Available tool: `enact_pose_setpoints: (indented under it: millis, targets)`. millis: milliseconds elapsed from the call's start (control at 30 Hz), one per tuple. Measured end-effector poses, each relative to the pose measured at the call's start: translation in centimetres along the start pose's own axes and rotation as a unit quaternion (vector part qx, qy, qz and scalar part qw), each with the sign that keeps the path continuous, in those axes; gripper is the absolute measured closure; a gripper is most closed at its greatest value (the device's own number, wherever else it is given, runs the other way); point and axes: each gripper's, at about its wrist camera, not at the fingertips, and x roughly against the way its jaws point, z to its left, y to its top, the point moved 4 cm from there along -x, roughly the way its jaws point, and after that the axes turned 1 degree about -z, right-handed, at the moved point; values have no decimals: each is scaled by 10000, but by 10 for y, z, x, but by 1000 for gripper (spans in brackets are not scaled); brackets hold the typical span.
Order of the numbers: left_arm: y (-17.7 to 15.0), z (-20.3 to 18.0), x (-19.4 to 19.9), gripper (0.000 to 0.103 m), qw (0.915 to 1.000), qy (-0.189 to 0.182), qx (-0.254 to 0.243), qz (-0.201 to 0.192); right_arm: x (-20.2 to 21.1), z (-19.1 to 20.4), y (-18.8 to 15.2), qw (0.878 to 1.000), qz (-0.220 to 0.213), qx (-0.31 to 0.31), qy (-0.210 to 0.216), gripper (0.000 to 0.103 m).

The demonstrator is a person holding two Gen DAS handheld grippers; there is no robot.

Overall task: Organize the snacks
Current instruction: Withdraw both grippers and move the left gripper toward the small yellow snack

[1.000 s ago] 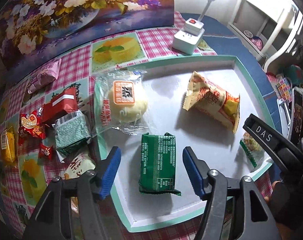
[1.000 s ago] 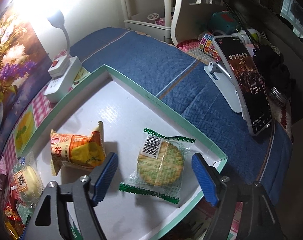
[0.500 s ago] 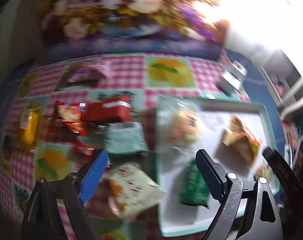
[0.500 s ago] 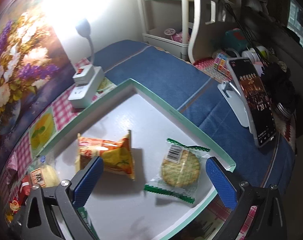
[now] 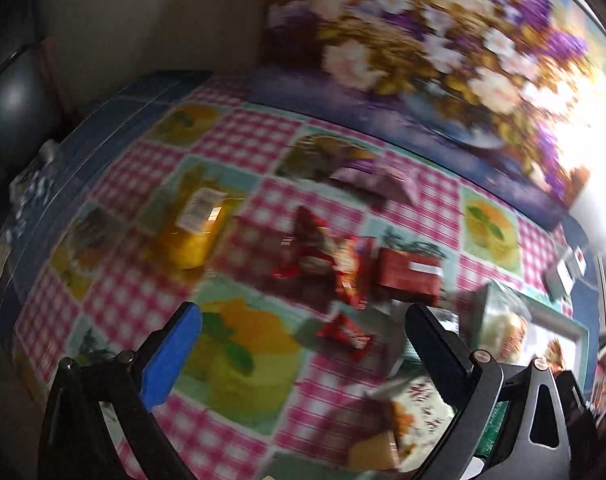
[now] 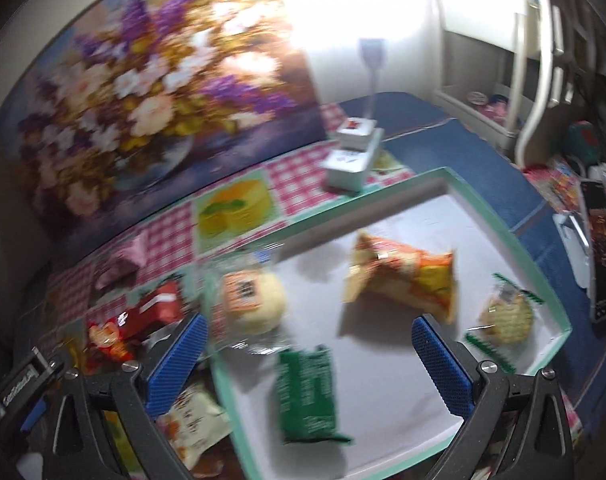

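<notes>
Both grippers — left [image 5: 303, 354], right [image 6: 309, 360] — hold jaws spread, empty, above the snack tray [image 6: 503, 240].

Motion blur is smearing both views, so you are getting almost nothing legible. The orange label on the round bun pack [image 6: 251, 297] is showing dark characters, but they are blurring past reading. The barcode sticker on the yellow packet [image 5: 199, 209] and the one on the round cracker pack [image 6: 506, 312] are showing no readable digits. White lettering on the left gripper's body [image 6: 15, 387] is blurring too.
</notes>
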Motion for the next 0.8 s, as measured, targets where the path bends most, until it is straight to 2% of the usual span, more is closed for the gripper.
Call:
enact_pose_setpoints:
  millis: [167, 300, 500, 667, 800]
  targets:
    - [-2, 17, 0, 2, 9998, 69, 171, -5, 1, 41, -21, 9974, 255, 574, 358, 0]
    - [-8, 18, -3, 2, 9998, 25, 172, 84, -1, 52, -35, 9949, 450, 769, 462, 0]
    - [-25, 17, -19, 2, 9986, -132, 190, 469, -13, 51, -52, 9920, 816, 905, 324, 0]
    - [-44, 14, -32, 2, 9963, -235, 187, 804, -18, 39, -58, 9919, 876, 919, -21, 0]
    - [-57, 7, -33, 2, 9939, -461, 180, 982, -18, 27, -61, 9925, 950, 766, -74, 0]
